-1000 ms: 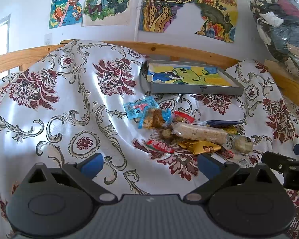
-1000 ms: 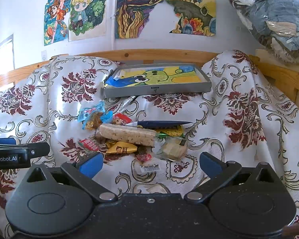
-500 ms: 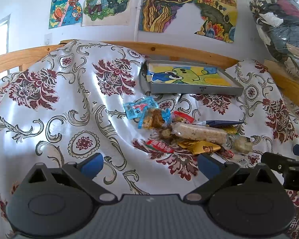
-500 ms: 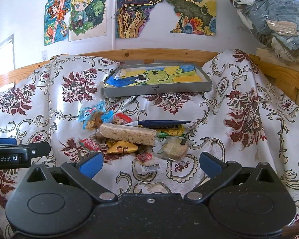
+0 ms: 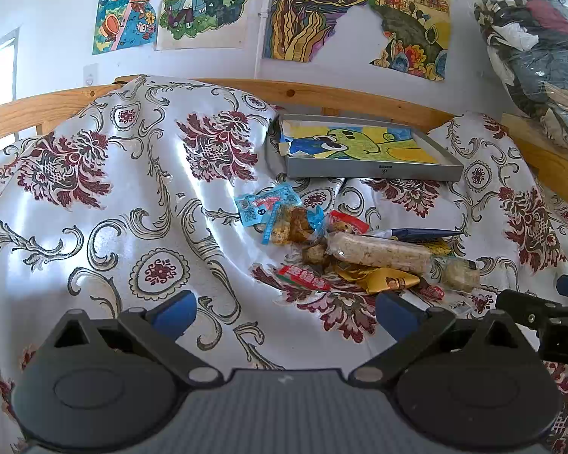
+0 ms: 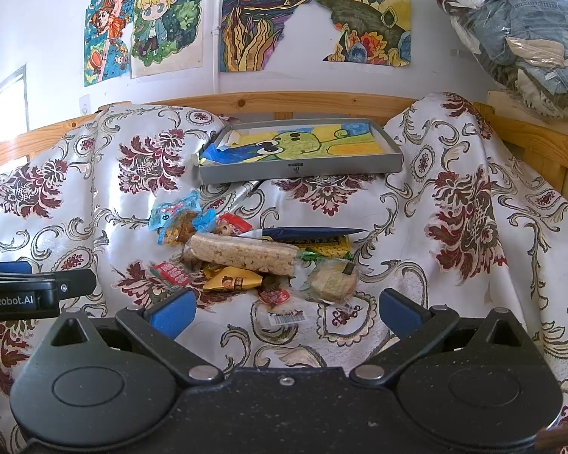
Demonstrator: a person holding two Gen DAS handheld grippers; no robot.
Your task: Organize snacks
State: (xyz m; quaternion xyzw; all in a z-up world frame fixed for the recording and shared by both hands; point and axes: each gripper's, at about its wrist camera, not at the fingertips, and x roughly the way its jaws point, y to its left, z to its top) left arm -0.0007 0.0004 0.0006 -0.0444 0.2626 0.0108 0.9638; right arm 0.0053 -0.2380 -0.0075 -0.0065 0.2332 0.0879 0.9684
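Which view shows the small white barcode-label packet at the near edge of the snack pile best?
The right wrist view: the barcode-label packet lies unobstructed ahead of the open right gripper. In the left wrist view it is only a pale sliver beside that gripper's finger.

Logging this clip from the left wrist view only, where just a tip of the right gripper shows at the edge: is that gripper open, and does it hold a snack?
Observer: The right gripper is open, its fingers wide apart with nothing held.
Reviewer: Anything just in front of it that I can't make out?
Observer: A clear packet with a barcode label lies on the cloth, the snack nearest to it.
Reviewer: Anything tucked beside the puffed rice bar?
Observer: A green wrapper pokes out at the right end of the puffed rice bar.
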